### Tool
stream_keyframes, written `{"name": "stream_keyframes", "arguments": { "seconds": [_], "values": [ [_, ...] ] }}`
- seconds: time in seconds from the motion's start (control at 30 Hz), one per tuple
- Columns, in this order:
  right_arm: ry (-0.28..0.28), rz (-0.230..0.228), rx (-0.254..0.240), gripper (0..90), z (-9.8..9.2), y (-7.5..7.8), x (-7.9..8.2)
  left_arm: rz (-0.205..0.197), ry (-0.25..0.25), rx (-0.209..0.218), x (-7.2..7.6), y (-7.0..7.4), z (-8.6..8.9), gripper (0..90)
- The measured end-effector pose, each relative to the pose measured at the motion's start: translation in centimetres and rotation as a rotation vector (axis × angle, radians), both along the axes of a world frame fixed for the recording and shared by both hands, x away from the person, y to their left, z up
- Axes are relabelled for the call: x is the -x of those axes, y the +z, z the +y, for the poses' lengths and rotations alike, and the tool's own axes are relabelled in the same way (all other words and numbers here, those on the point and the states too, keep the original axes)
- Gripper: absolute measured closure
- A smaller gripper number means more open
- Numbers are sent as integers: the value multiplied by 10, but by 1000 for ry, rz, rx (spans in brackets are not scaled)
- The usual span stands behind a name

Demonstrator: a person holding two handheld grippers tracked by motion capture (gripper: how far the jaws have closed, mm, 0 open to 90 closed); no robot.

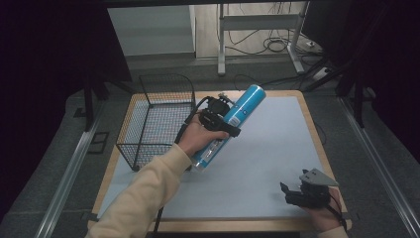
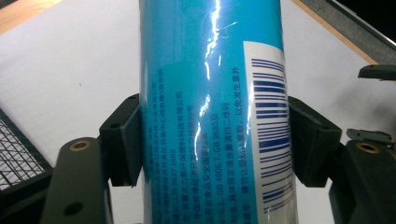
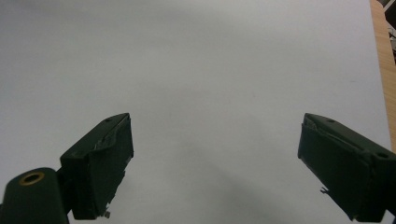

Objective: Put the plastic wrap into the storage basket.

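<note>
One can [image 1: 229,126] is in play, a tall blue one with a white barcode label, and your left gripper [image 1: 218,120] has it clamped across the middle of its body. In the left gripper view the two black jaws press flat against opposite sides of the can [image 2: 210,112], which is why it stays put while tilted, top end pointing toward one o'clock and bottom end toward seven. You hold it lifted off the grey mat [image 1: 257,163], near the middle of the table and just beside the wire basket [image 1: 156,121], which stands at ten o'clock on the board. Gripping at mid-length seems sensible: the weight balances on either side of the jaws, so the can is less likely to swing. My guess is that the basket is where it is headed, since its open top sits right next to your hand.

Your right gripper [image 1: 297,194] waits at five o'clock, low near the front edge of the mat. Its jaws stand wide apart with nothing between them, bare mat [image 3: 210,84] beyond. Parked there, well apart from the can, it stays out of the left arm's path.
</note>
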State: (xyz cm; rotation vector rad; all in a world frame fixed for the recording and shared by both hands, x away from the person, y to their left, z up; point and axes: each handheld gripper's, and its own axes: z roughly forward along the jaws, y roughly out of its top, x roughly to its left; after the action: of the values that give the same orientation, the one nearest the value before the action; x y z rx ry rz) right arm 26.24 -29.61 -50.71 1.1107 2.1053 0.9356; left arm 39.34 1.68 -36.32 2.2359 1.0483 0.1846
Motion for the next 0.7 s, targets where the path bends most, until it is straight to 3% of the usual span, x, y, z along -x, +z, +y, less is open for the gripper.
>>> {"name": "stream_keyframes", "arguments": {
  "seconds": [0.37,0.7],
  "values": [
    [-8,2,0,107,-1,-1,-1,3,-4,13,-11,12,4,316],
    [-10,2,1,108,-1,-1,-1,-23,9,13,-17,23,5,316]
  ]
}}
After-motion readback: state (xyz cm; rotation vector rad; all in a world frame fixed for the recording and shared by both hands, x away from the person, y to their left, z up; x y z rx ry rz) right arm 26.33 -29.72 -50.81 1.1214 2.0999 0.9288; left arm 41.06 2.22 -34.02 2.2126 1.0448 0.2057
